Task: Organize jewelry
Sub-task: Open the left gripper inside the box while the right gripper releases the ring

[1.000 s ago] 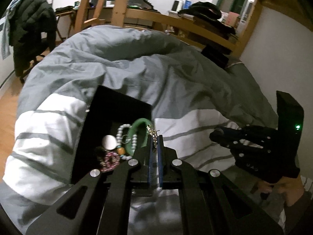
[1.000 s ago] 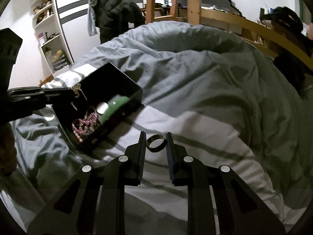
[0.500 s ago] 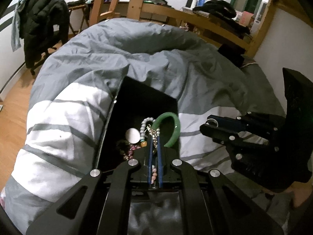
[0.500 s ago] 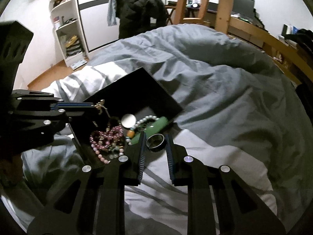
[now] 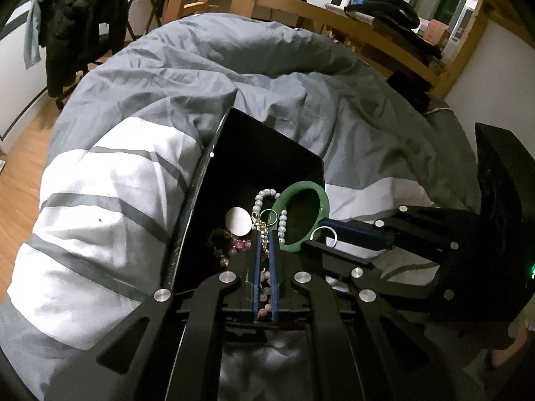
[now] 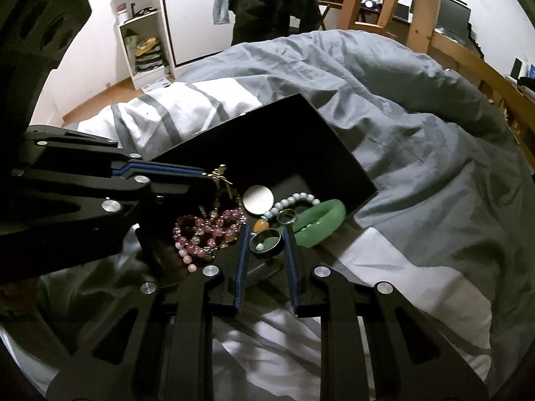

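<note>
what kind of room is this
Most likely a bedroom, perhaps a student's. A rumpled grey and white duvet covers a bed with a wooden frame, a dark jacket hangs over a chair, and a white shelf unit stands by the wall.

Grey-and-white striped duvet (image 5: 140,180), wooden bed frame (image 5: 334,16), white shelf unit (image 6: 143,33), wood floor (image 5: 16,173), white walls

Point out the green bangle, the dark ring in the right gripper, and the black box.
green bangle (image 6: 321,222): right wrist view, on its broad upper face.
dark ring (image 6: 265,243): right wrist view, on its near outer band.
black box (image 5: 267,147): left wrist view, on its far inner wall.
</note>
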{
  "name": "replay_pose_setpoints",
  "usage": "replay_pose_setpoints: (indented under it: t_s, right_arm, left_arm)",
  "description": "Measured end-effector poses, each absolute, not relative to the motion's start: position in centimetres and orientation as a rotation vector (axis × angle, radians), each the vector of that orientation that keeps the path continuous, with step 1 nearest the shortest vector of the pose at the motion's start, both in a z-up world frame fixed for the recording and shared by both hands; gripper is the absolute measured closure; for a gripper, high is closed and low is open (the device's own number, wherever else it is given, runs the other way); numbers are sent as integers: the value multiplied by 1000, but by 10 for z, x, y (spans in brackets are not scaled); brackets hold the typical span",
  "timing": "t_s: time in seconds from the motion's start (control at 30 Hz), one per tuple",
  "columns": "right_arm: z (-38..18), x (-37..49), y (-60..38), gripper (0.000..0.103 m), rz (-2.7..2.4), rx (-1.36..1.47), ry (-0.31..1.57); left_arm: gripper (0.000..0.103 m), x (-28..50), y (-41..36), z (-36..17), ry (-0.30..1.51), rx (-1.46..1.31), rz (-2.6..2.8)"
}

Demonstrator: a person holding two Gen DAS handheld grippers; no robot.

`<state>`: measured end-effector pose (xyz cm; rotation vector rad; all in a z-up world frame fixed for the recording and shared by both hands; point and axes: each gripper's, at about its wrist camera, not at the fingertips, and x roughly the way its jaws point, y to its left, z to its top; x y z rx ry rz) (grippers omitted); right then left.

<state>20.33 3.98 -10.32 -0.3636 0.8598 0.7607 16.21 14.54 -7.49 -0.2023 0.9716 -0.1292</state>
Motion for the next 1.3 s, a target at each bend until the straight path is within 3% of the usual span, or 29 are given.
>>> replay_pose_setpoints:
  t_s: [0.67, 0.77, 0.8, 0.83, 0.9, 0.97, 1.07, 1.13, 1.27, 1.3]
  right_arm:
    - [-121, 199, 53, 82, 796, -400, 873]
    - [-123, 197, 52, 81, 796, -401, 874]
    - [-123, 197, 51, 81, 797, -397, 873]
    - [-123, 197, 51, 79, 800, -393, 874]
    - [-122, 195, 51, 63, 817, -381, 875]
    - [-119, 191, 51, 36, 838, -373, 864]
    - [-117, 187, 52, 30, 834, -373, 848]
    - [-116, 187, 50, 24, 823, -366, 842]
    - [-112, 185, 39, 13, 796, -323, 837]
    - [-110, 184, 35, 12, 787, -311, 834]
  left_arm:
    - [97, 163, 149, -77, 974, -226, -106]
    - [81, 162, 151, -75, 964, -230, -99]
    - [71, 162, 151, -74, 956, -227, -93]
    - [63, 162, 151, -73, 950, -223, -87]
    - [55, 161, 153, -71, 938, -226, -76]
    - [54, 161, 157, -69, 932, -235, -74]
    - [54, 159, 161, -64, 919, -249, -68]
    - [40, 157, 163, -59, 902, -238, -44]
    - [34, 150, 164, -45, 866, -225, -30]
    - [25, 147, 163, -40, 851, -211, -14]
